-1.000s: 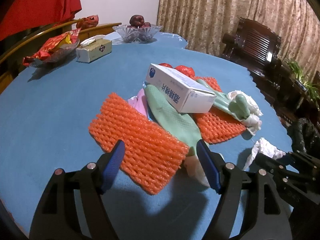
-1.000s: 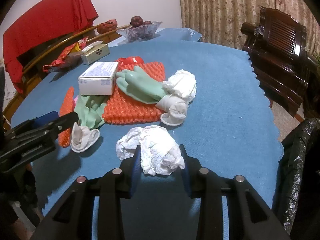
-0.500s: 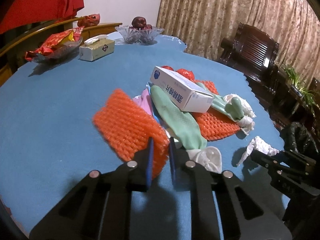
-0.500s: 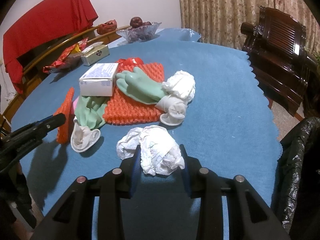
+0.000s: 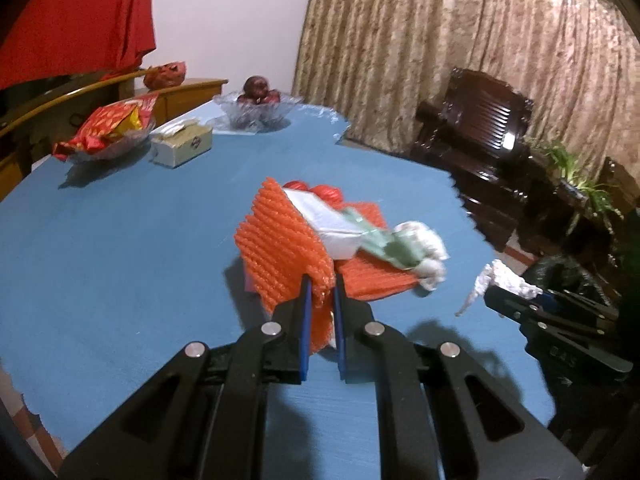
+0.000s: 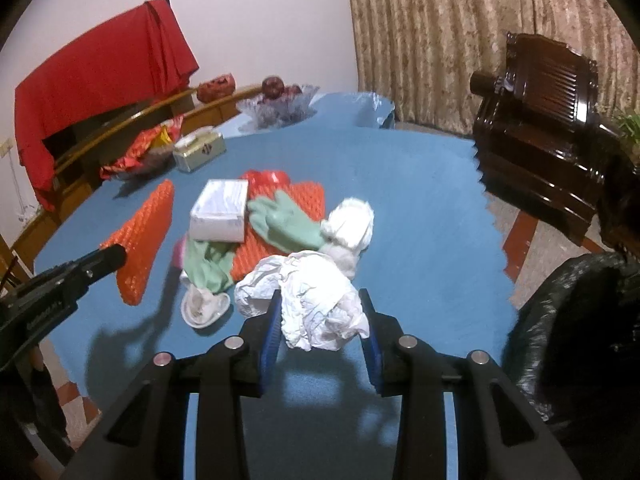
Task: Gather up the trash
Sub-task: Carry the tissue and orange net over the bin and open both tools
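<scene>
**Left wrist view: both tools loaded, the bag comes next**

Left wrist view, from the left: the blue tabletop (image 5: 120,240) runs bare up to the pile of trash. The left tool (image 5: 320,320) is pinched tight on the near edge of an orange foam net (image 5: 280,248), which stands up off the cloth and hides part of the white carton (image 5: 340,232) behind it. A green rubber glove (image 5: 384,244) drapes off the carton's right side. At the right edge the right tool (image 5: 516,300) carries a crumpled white tissue (image 5: 504,280).

Right wrist view: the right tool (image 6: 322,332) is partly closed, its pads pressing either side of the tissue wad (image 6: 316,300), which looks lifted clear of the cloth. To the left, a second glove's white cuff (image 6: 204,304) lies on the tabletop. At the far right, off the table edge, sits a black bin bag (image 6: 576,320).

To finish this step well, I judge both loads should rise clear before swinging right. The net is light and floppy, so a slow carry keeps it from dragging the pink scrap (image 6: 179,252) or the carton. Release only once over the bag's mouth.
</scene>
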